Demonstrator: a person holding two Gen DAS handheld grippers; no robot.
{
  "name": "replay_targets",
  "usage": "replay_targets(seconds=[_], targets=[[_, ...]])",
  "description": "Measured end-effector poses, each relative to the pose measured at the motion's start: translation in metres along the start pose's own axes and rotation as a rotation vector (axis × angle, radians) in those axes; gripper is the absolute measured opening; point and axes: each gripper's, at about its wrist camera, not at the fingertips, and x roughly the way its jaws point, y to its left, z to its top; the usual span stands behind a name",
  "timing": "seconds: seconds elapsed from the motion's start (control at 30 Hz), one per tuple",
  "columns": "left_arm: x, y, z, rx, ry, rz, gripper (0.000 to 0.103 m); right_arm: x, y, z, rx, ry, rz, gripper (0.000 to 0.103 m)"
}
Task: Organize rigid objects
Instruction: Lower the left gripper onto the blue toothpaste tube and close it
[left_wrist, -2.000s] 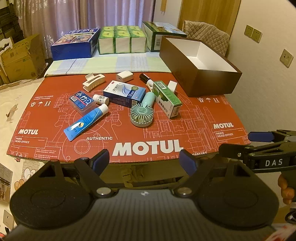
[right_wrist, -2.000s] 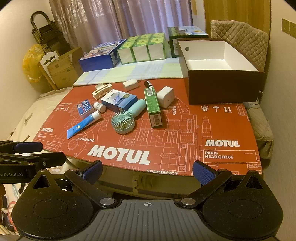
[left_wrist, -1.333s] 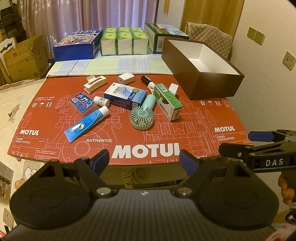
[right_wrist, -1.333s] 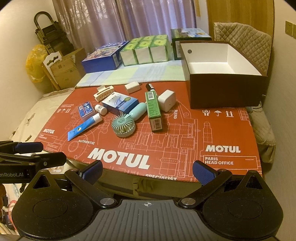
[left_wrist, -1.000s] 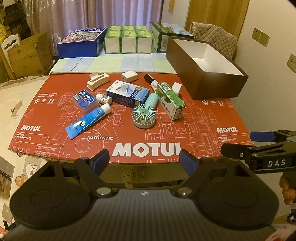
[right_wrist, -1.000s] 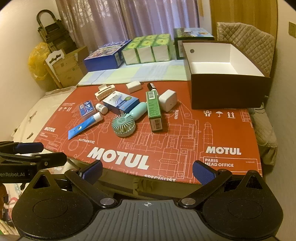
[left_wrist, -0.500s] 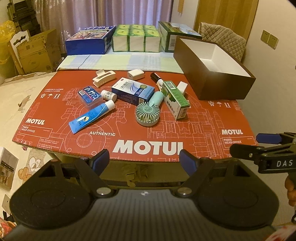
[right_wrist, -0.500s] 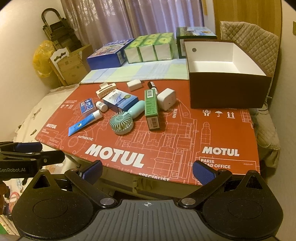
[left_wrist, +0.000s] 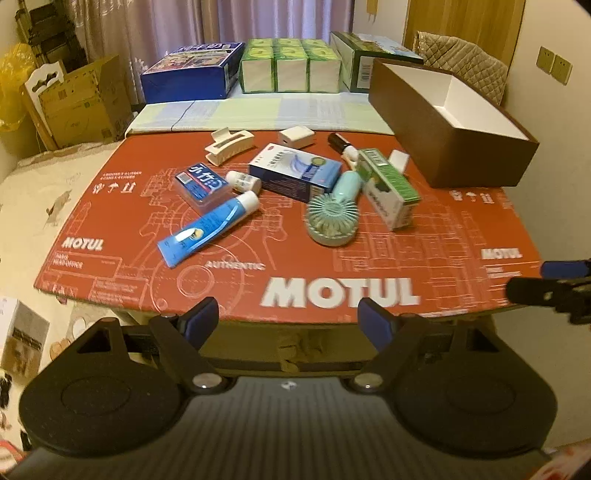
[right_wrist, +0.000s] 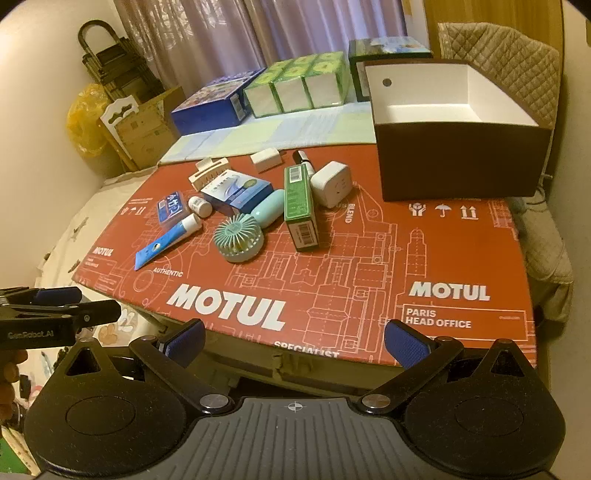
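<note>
Both held short of the worktop edge, nothing picked yet. Left gripper spread wide, empty; right gripper likewise wide, empty. Items bunched ahead, mid-worktop: mint fan leaning on blue box, green carton touching white plug, tube ahead-left. Brown box, open & empty, far ahead-right of right gripper. Risks: nudging neighbours w/ wide jaws in the crowded pile; fan rolling or slipping off round edge; clipping box wall on drop-in.
</note>
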Motion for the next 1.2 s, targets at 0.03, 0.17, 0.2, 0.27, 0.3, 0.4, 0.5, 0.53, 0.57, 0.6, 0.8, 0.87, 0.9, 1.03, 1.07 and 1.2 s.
replay_targets(seconds=[0.03,0.17,0.2,0.27,0.3,0.4,0.5,0.53,0.57,0.6,0.8,0.87,0.9,1.03,1.07,1.2], targets=[[0.005,0.005,0.001,0.012,-0.005,0.000,0.079,0.002,0.000,0.001,0.000,-0.001,0.001,0.101],[0.031,0.026,0.009,0.062,-0.021,-0.014,0.078,0.011,0.000,0.006,0.005,-0.023,-0.024,0.101],[0.039,0.032,0.013,0.074,-0.023,-0.017,0.078,0.013,-0.001,0.009,0.011,-0.028,-0.031,0.101],[0.055,0.044,0.020,0.092,-0.023,-0.022,0.077,0.018,-0.003,0.014,0.033,-0.034,-0.055,0.101],[0.062,0.049,0.024,0.100,-0.022,-0.024,0.077,0.021,-0.004,0.017,0.048,-0.036,-0.068,0.101],[0.087,0.066,0.037,0.130,-0.013,-0.034,0.075,0.033,-0.008,0.028,0.094,-0.031,-0.097,0.101],[0.113,0.079,0.048,0.177,0.009,-0.055,0.074,0.046,-0.008,0.037,0.116,-0.032,-0.124,0.101],[0.122,0.083,0.052,0.193,0.021,-0.056,0.073,0.051,-0.007,0.039,0.129,-0.031,-0.132,0.101],[0.130,0.086,0.055,0.210,0.034,-0.060,0.066,0.055,-0.008,0.041,0.141,-0.030,-0.136,0.101],[0.138,0.088,0.058,0.225,0.043,-0.064,0.063,0.059,-0.008,0.044,0.154,-0.026,-0.137,0.101],[0.168,0.100,0.068,0.259,0.066,-0.091,0.061,0.079,-0.007,0.056,0.187,-0.006,-0.161,0.101],[0.173,0.102,0.070,0.264,0.071,-0.104,0.061,0.085,-0.007,0.059,0.195,-0.001,-0.170,0.101],[0.176,0.103,0.070,0.265,0.078,-0.111,0.061,0.086,-0.007,0.060,0.197,0.000,-0.175,0.101],[0.184,0.104,0.069,0.249,0.099,-0.146,0.054,0.092,-0.007,0.064,0.208,0.006,-0.192,0.101],[0.184,0.103,0.069,0.243,0.100,-0.152,0.052,0.093,-0.008,0.064,0.209,0.007,-0.196,0.101],[0.180,0.096,0.067,0.224,0.117,-0.181,0.040,0.096,-0.010,0.067,0.214,0.011,-0.207,0.101]])
